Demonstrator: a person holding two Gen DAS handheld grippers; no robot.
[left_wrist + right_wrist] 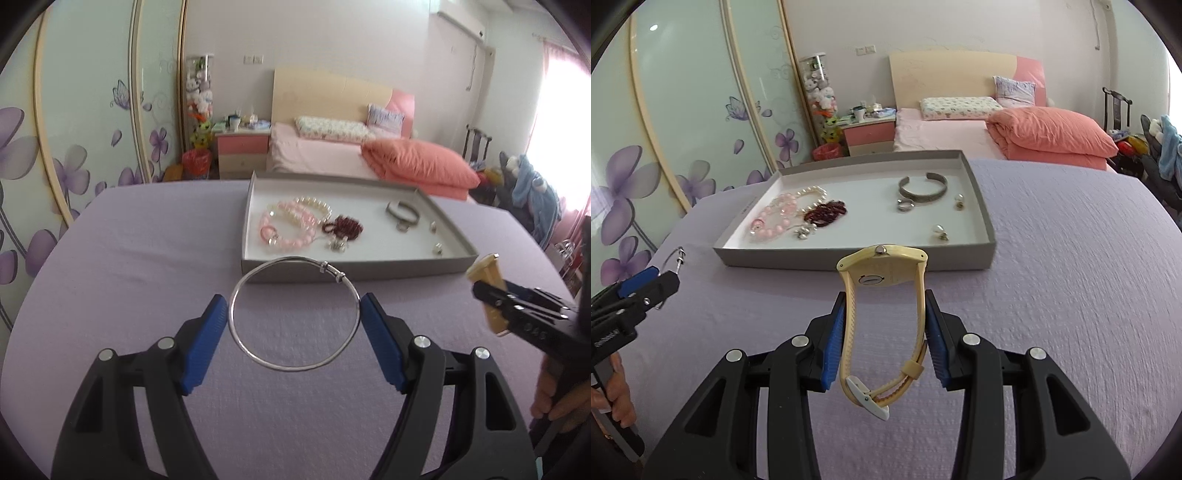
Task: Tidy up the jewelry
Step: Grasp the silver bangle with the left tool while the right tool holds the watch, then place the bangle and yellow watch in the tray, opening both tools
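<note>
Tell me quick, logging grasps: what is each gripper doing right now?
Left gripper: closed on the silver bangle.
Right gripper: closed on the cream watch.

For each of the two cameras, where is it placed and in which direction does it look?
Left wrist: on the left hand-held gripper, looking across the purple cloth to the tray; its fingers hold a silver bangle; the right one shows at right.
Right wrist: on the right hand-held gripper, holding a cream watch; the left one and a hand show at left.
Both share tray, bed.
</note>
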